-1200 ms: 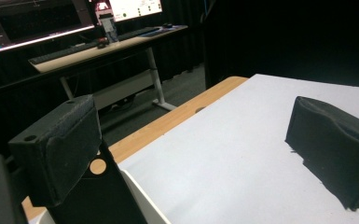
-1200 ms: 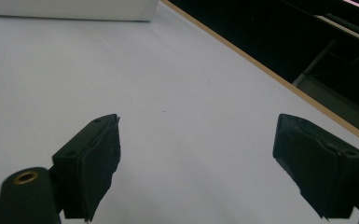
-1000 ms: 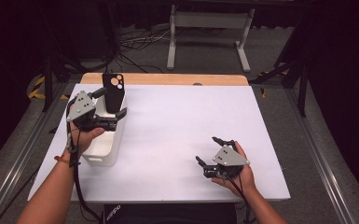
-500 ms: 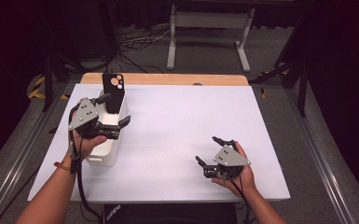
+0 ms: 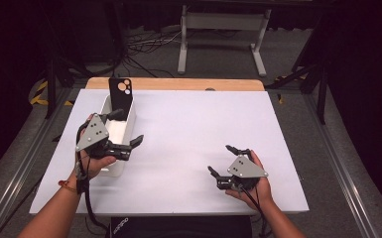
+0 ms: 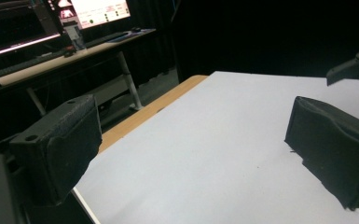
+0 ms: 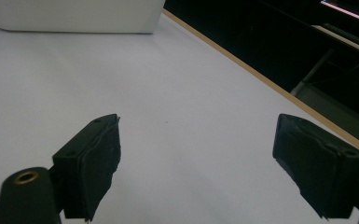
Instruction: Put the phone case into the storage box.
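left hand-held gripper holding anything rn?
No: the left hand-held gripper has its jaws wide apart, with bare white table between them.

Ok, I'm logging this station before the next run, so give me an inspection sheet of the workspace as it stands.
Surface: white table top with a wooden strip along its far edge; bare between the hands.
Job's things: white bin at the left; black phone case standing upright at its far end.
Clutter: nothing seen.
Grippers: left gripper open, held above the bin; right gripper open, low over the table's near right part; both empty.
Cables: one trails from each gripper towards the person; loose cables on the floor beyond the table.
Surroundings: white stand behind, dark room, desk with a lit monitor.
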`<act>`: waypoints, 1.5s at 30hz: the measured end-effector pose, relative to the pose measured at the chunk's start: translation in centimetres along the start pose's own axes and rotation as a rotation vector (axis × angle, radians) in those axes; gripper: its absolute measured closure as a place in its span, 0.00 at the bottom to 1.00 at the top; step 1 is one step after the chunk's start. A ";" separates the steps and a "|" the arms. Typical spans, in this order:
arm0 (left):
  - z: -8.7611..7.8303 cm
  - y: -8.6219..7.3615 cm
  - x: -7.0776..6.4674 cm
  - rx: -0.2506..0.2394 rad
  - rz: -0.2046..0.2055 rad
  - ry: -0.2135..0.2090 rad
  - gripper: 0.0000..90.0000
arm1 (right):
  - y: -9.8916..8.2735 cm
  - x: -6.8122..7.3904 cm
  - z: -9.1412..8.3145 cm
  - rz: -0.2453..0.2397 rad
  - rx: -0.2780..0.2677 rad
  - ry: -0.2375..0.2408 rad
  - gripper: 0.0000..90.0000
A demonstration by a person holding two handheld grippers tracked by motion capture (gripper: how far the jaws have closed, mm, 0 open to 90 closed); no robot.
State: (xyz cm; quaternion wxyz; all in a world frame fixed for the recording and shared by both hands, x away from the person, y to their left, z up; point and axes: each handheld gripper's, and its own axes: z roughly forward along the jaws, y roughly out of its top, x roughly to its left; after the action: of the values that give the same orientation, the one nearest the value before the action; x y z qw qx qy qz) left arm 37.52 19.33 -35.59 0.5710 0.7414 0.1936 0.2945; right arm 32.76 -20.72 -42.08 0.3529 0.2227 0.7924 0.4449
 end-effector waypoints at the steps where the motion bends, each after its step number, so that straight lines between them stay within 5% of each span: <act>1: -0.1 -0.1 -0.1 0.002 0.002 -0.005 0.05 | 0.0 0.0 0.0 0.002 -0.001 -0.001 0.17; 27: -0.6 -1.8 -3.4 0.022 0.039 -0.089 0.06 | 0.0 0.2 -0.2 -0.015 -0.006 0.007 0.17; 45: -1.3 -3.3 -4.7 0.071 0.043 -0.096 0.06 | 0.3 0.6 -0.4 -0.029 -0.020 0.013 0.17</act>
State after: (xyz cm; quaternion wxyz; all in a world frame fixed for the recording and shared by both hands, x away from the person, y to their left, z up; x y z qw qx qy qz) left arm 33.34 18.25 -39.56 0.5467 0.7785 0.1604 0.2635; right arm 32.09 -20.42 -41.87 0.3566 0.2048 0.7934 0.4488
